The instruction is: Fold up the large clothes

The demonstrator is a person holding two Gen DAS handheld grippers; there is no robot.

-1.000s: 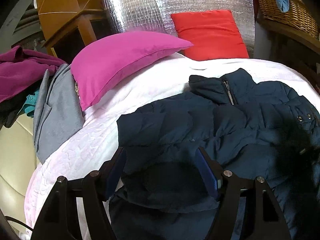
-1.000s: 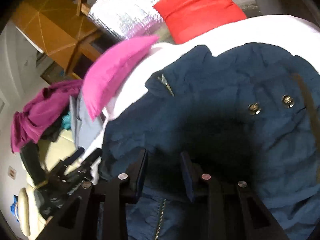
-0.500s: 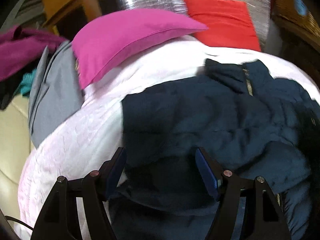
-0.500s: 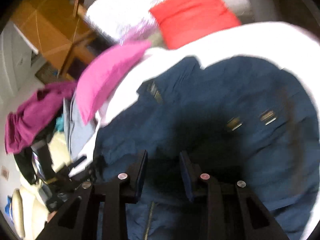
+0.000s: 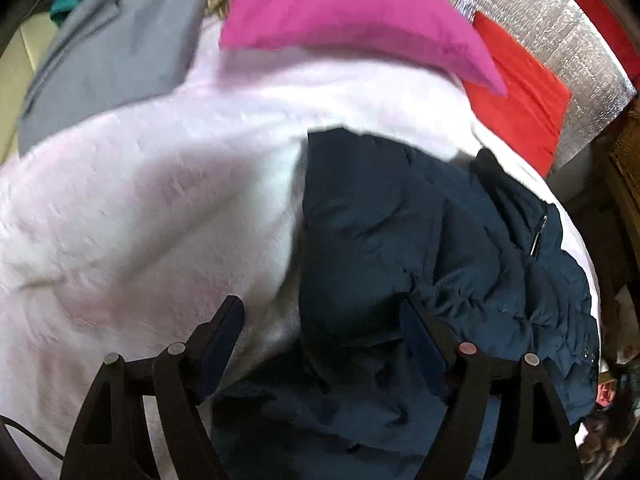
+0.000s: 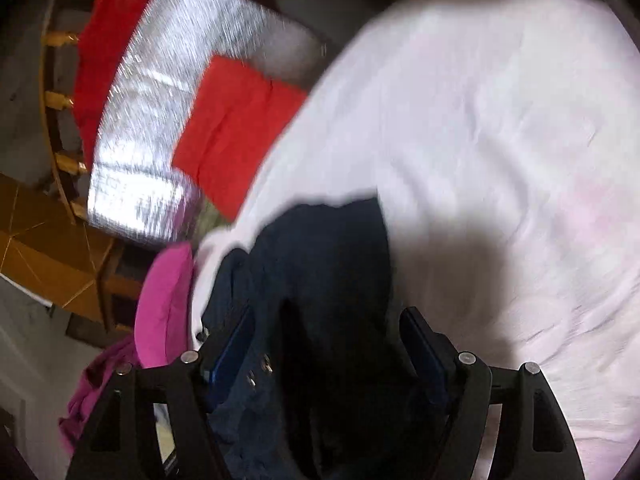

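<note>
On the pale pink bedspread (image 5: 132,208), my left gripper (image 5: 320,340) hangs with its 2 fingers spread wide and nothing pinched between them. The navy puffer jacket (image 5: 420,240) lies ahead and to the right of it, bunched in quilted folds, with its left edge running away from me roughly down the middle of the gap between the fingers. The jacket's collar and zipper (image 5: 538,236) sit at the far right in this view, so I judge its long axis runs from my fingers toward the red cushion (image 5: 520,100). A magenta pillow (image 5: 340,20) and a grey garment (image 5: 112,52) lie well apart beyond it.

Through the blurred right camera, my right gripper (image 6: 326,344) is likewise spread apart, with the jacket (image 6: 320,264) heaped directly between and under its fingers, snaps (image 6: 260,368) near the left pad. I judge neither pad to be pressing cloth. The right gripper looks nearer the bulk; the left covers only the edge, so I would close the right one first.
</note>
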